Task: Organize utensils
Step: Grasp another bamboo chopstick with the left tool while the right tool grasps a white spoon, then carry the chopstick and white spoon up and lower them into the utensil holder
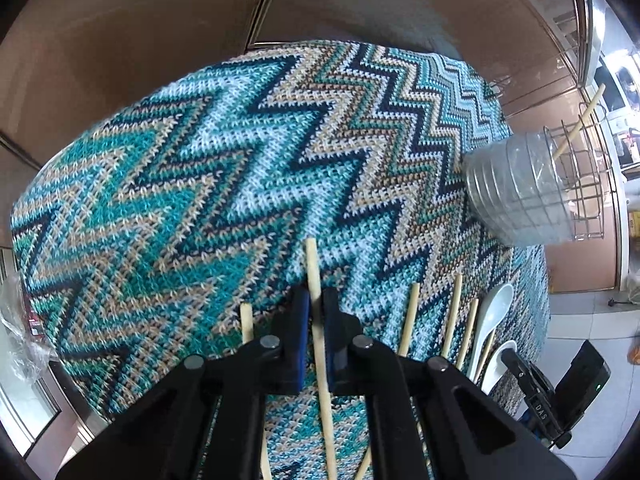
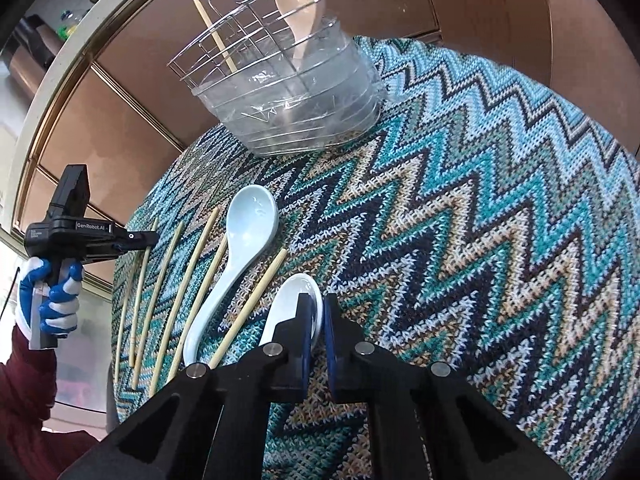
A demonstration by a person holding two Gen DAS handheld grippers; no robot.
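Between the blue pads of the left hand-held gripper [image 1: 316, 312], one chopstick [image 1: 318, 320] is clamped over the zigzag-cloth bench [image 1: 200, 180]. Nearby, the right hand-held gripper [image 2: 316, 316] has its jaws nearly together over a white spoon [image 2: 286, 308]. Farther off stands a wire basket [image 2: 280, 100] holding a pink spoon [image 2: 300, 4].

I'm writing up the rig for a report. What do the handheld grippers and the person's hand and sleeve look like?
Both grippers are matte black plastic with silver round bolts and blue pads lining the fingers: left gripper, right gripper. The left gripper's side carries white "GenRobot.AI" lettering. The left hand wears a blue-and-white glove, above a dark red sleeve.
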